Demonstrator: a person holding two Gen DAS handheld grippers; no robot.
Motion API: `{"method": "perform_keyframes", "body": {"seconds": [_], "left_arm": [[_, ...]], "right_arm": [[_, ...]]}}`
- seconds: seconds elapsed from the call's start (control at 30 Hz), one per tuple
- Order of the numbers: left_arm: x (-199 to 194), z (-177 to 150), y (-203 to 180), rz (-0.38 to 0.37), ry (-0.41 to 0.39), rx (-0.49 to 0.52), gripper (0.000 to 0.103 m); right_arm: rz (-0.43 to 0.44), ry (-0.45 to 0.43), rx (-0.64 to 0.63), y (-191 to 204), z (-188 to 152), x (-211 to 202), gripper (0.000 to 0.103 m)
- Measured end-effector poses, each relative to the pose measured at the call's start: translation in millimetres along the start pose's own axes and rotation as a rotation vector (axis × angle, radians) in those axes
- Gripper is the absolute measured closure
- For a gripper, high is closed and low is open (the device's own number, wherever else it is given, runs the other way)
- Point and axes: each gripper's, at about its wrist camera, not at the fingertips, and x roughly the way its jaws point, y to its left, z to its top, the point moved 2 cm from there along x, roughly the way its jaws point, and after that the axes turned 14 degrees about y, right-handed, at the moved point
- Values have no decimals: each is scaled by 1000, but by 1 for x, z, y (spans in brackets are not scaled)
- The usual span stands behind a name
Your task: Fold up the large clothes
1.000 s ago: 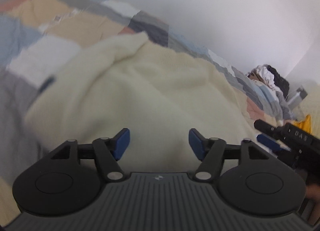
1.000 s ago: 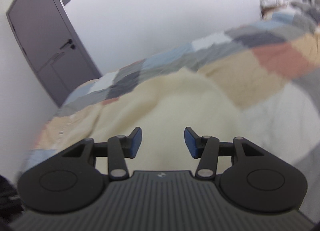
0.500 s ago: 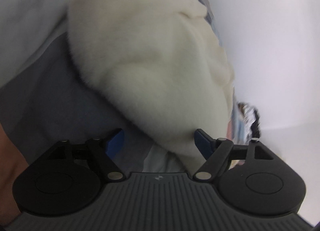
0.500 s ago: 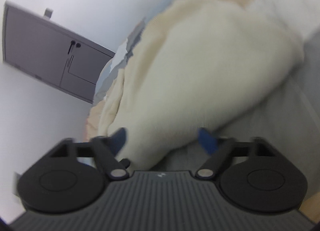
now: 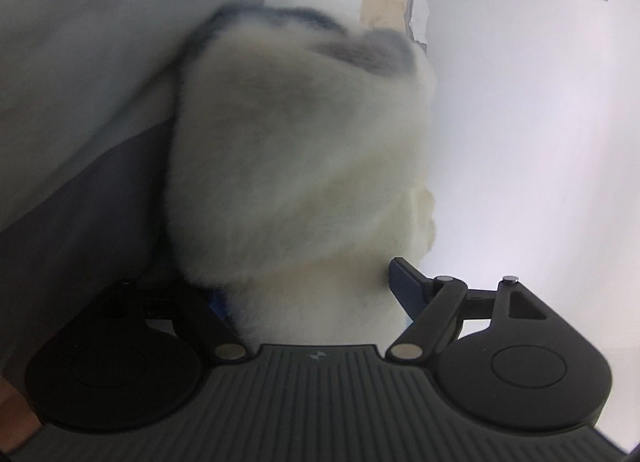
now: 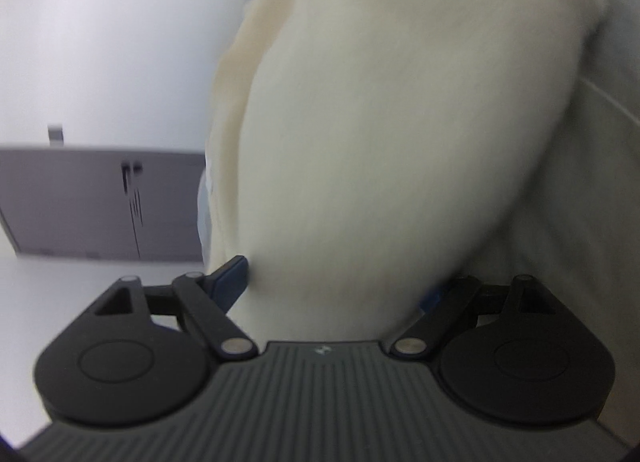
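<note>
Cream fleece garment (image 5: 296,182) betw. both hand-held grippers' wide-apart fingers, blurred

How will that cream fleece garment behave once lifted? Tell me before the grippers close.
The cream fleece garment would probably flop and drape: it bulges in soft rounded folds between the fingers of the left gripper and right gripper. Its fuzzy pile likely grips the blue pads rather than slipping. Its bulk suggests thick cloth that may bunch; both views are blurred.
</note>
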Motion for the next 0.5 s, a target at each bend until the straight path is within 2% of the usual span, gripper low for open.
{"method": "perform_keyframes", "body": {"seconds": [0.03, 0.13, 0.2, 0.27, 0.33, 0.4, 0.5], "left_arm": [[0, 1, -3, 16, -2, 12, 23], [-3, 5, -10, 51, -16, 18, 37], [-7, 8, -10, 66, -32, 16, 55], [-9, 8, -13, 87, -47, 33, 63], [-10, 1, -20, 102, -71, 75, 68], [-13, -8, -30, 110, -102, 136, 72], [-26, -23, -30, 92, -113, 192, 74]], "right_arm": [[7, -11, 20, -3, 1, -2, 18], [18, -31, 57, -7, 1, -9, 22], [35, -54, 98, -11, 0, -17, 23], [50, -70, 113, -13, 1, -21, 24], [25, -75, 113, -14, 3, -20, 32], [-17, -82, 95, -14, 1, -21, 50], [-49, -89, 3, -4, 1, -26, 65]]}}
